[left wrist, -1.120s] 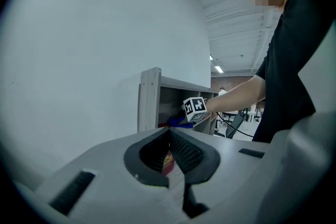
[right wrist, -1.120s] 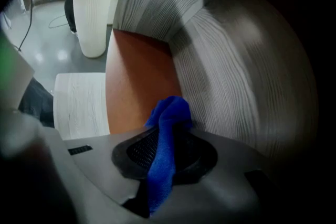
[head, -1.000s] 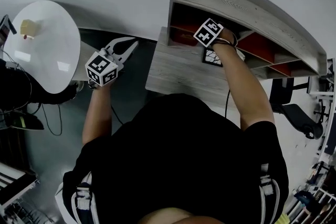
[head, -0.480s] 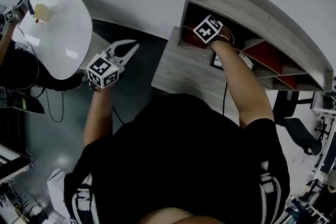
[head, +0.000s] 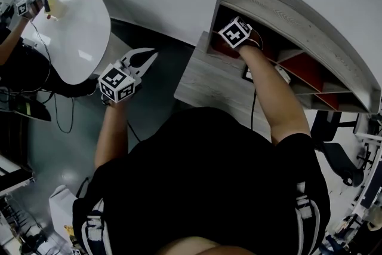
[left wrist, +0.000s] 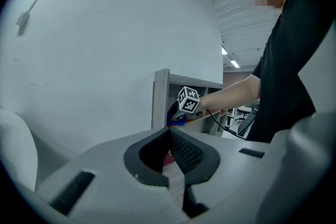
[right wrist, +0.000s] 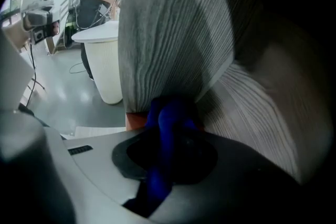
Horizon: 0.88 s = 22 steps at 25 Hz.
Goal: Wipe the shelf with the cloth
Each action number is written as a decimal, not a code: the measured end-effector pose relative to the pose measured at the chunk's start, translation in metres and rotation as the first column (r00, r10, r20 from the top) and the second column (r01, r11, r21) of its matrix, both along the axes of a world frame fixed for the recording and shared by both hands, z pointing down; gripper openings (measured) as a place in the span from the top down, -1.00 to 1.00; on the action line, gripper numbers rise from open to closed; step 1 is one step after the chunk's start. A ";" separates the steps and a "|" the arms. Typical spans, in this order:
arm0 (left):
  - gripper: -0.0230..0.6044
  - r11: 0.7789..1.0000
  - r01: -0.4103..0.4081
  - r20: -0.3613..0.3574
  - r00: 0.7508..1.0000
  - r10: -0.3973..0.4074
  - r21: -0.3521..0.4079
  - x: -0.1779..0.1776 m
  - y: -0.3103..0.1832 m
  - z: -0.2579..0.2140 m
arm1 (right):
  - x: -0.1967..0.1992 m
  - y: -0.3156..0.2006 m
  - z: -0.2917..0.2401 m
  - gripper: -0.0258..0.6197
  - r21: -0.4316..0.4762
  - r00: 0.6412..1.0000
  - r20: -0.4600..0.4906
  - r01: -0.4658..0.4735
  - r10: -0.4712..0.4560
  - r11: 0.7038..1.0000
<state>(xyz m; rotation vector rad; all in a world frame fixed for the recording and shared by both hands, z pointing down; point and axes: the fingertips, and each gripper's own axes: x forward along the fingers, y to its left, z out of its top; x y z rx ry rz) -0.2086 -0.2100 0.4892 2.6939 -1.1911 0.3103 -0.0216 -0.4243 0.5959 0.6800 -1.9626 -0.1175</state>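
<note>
The grey wooden shelf (head: 286,6) with red inner panels stands on the desk. My right gripper (right wrist: 173,107) is shut on a blue cloth (right wrist: 170,118). It reaches into the shelf's leftmost compartment, where the cloth lies against the corner between the grey side wall (right wrist: 173,23) and the compartment floor (right wrist: 262,107). In the head view only its marker cube (head: 236,33) shows; the jaws and cloth are hidden inside. The left gripper view shows that cube (left wrist: 188,100) and a bit of blue cloth (left wrist: 176,121). My left gripper (head: 152,54) hangs left of the desk, shut and empty.
The grey desk top (head: 209,83) runs in front of the shelf, with a black cable (head: 253,110) across it. A white round table (head: 74,27) stands to the left, and another person's hand with a gripper (head: 24,9) is beside it. A black chair (head: 340,146) is at right.
My right gripper with the cloth has slid left along the shelf toward the left side wall. The left gripper has hardly moved. The head view has shifted.
</note>
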 end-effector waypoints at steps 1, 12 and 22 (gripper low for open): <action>0.87 1.000 -0.002 0.000 1.000 0.002 -0.002 0.000 0.001 0.000 | 0.000 0.001 0.000 0.78 0.002 1.000 0.011 -0.004 0.004 1.000; 0.87 1.000 -0.023 -0.007 1.000 0.023 0.005 0.012 0.000 -0.006 | 0.006 0.004 -0.002 0.74 0.073 1.000 0.030 -0.009 0.007 0.997; 0.87 0.999 -0.043 -0.029 0.999 0.042 -0.007 0.012 0.008 0.000 | 0.023 0.029 -0.029 0.73 0.111 0.979 0.200 -0.064 0.040 0.992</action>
